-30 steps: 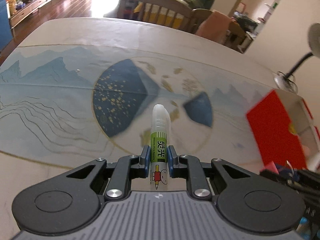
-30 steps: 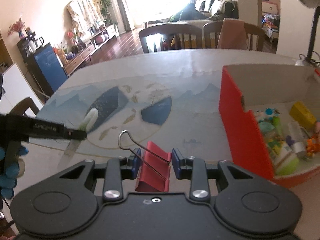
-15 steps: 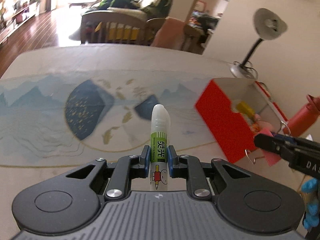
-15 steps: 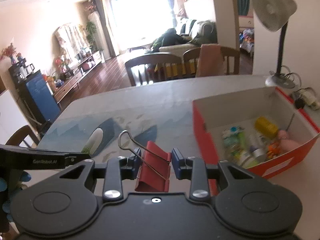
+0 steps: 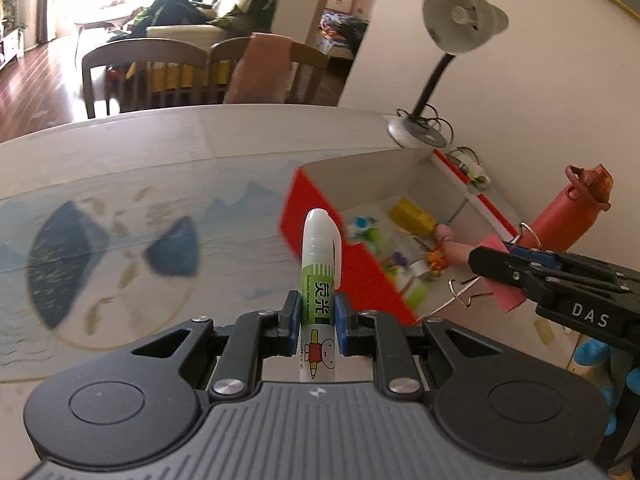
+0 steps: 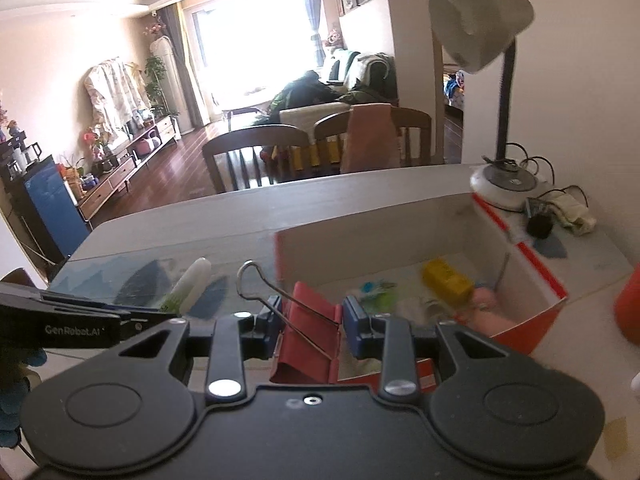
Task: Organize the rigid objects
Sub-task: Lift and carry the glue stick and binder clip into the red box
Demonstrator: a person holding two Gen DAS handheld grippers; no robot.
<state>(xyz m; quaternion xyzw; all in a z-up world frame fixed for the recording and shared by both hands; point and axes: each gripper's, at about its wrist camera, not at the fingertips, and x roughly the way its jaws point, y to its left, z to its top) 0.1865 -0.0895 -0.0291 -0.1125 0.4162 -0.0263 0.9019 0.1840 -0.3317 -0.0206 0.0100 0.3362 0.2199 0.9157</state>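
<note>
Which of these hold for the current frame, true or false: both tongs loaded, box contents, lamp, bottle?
1. The left tongs are shut on a glue stick. True.
2. The right tongs are open and hold nothing. False: they are shut on a red binder clip.
3. The red box already has items in it, among them a yellow block. True.
4. The desk lamp lies inside the box. False: it stands on the table beyond the box's far corner.
5. The red water bottle is in the box. False: it stands outside, to the box's right.
</note>
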